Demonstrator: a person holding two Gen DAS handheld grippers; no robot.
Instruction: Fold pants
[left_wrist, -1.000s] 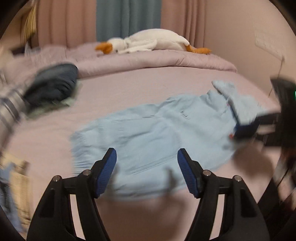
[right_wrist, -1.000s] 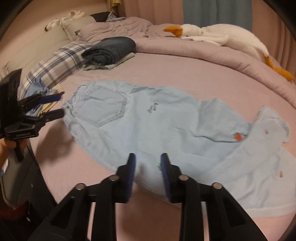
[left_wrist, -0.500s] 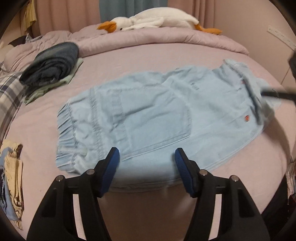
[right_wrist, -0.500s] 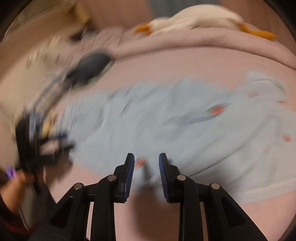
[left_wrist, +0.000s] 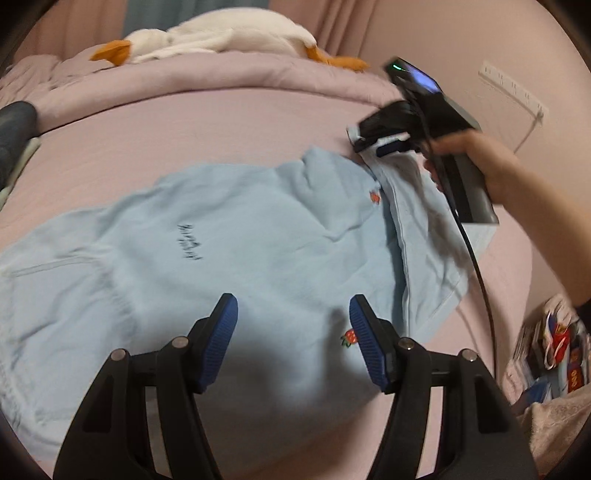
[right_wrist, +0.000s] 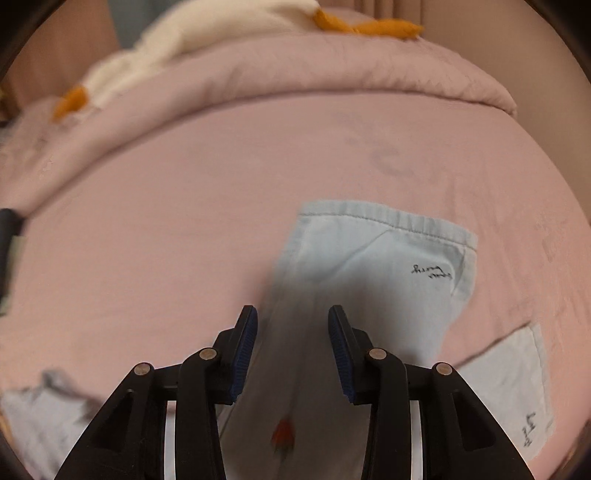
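Partly blurred, both views. One pair of light blue pants lies on the pink bed; waist end runs off the left edge of the left wrist view, so its full extent cannot be read. Long axis runs left to right across the bed, leg ends toward the right. One leg is lifted and turned back at the far right.

Left hand-held gripper: jaws spread wide, nothing between them, hovering over the near edge of the pants beside a small strawberry mark.

Right hand-held gripper, seen from the left wrist view: its tips sit at the hem of the raised leg, cloth hanging from them; contact itself is smeared. In its own view the jaws stand apart with cloth running down between them, pads not meeting; I cannot tell whether they pinch it. Person's hand grips the handle.

Count, as visible: three strawberry marks in the left view, two script prints in the right view, one plush goose on the rolled duvet at the far side. Dark folded clothes cut off at left edge. Bags at near right, indistinct.
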